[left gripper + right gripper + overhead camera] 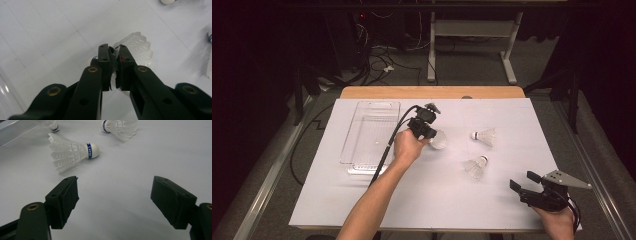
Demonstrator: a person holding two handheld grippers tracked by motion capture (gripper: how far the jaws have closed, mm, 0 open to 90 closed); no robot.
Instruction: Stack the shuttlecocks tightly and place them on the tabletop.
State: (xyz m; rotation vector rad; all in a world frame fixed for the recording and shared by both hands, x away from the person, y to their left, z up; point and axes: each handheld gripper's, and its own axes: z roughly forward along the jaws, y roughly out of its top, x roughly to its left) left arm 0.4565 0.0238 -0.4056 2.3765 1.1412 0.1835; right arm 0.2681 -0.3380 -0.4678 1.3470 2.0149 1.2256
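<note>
White table sheet: my left gripper clamps one shuttlecock beside the empty tray; right gripper gapes idle, two shuttlecocks wait.

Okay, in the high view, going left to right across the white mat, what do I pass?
Clear tray → left gripper, shut on a shuttlecock → nearer loose shuttlecock → farther loose shuttlecock → right gripper, jaws open.
</note>
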